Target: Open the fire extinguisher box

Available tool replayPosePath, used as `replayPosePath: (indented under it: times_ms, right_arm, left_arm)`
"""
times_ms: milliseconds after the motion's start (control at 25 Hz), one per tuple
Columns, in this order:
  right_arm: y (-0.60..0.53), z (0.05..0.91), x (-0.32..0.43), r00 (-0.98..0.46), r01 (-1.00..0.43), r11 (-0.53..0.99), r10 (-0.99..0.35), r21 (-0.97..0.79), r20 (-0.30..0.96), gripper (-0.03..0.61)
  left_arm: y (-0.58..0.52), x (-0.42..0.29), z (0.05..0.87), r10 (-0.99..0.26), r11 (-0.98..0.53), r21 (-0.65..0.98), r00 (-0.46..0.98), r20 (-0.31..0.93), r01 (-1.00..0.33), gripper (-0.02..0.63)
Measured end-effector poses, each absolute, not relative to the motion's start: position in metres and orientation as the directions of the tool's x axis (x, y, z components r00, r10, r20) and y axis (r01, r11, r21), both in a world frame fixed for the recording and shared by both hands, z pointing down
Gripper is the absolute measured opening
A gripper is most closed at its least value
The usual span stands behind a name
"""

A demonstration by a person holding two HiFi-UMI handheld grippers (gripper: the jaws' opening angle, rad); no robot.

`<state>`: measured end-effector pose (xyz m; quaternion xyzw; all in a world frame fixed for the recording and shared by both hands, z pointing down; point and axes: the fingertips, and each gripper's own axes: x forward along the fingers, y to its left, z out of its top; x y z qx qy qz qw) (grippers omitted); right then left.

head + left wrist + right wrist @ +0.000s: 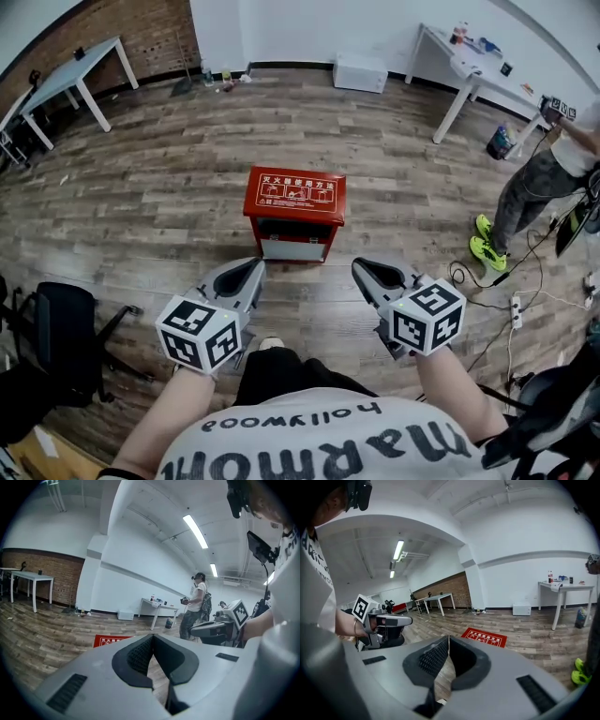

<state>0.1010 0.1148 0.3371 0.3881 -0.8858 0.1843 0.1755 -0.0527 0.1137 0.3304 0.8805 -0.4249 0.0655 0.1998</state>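
Observation:
A red fire extinguisher box [294, 214] stands on the wooden floor, its lid with white print lying flat on top, a grey panel showing at its front. Both grippers hang in the air short of it, apart from it. My left gripper [253, 270] is shut with nothing in its jaws, and so is my right gripper [364, 269]. In the left gripper view only the box's red lid [111, 641] peeks over the shut left gripper [152, 637]. The right gripper view shows the lid [484, 636] beyond the shut right gripper [448, 639].
A black office chair [58, 345] stands at the left. White tables [66, 79] [473, 67] line the far walls, with a white case [361, 71] between them. A person [539, 183] stands at the right by cables and a power strip [516, 308].

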Motion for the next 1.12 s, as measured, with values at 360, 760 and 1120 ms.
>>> replayPosePath:
  times_ms: [360, 760, 1120]
  right_arm:
    - [0.067, 0.344, 0.045, -0.636, -0.749, 0.637, -0.615, -0.183, 0.466, 0.011]
    - [0.031, 0.353, 0.013, -0.61, -0.776, 0.598, -0.632, -0.201, 0.478, 0.011]
    - [0.009, 0.361, 0.019, -0.612, -0.775, 0.597, -0.627, -0.207, 0.481, 0.011]
  left_arm:
    - [0.058, -0.101, 0.34, -0.692, -0.583, 0.288, 0.65, 0.315, -0.76, 0.006]
    - [0.01, -0.129, 0.344, -0.648, -0.633, 0.276, 0.69, 0.322, -0.723, 0.006]
    - [-0.011, -0.12, 0.357, -0.639, -0.628, 0.283, 0.688, 0.344, -0.725, 0.006]
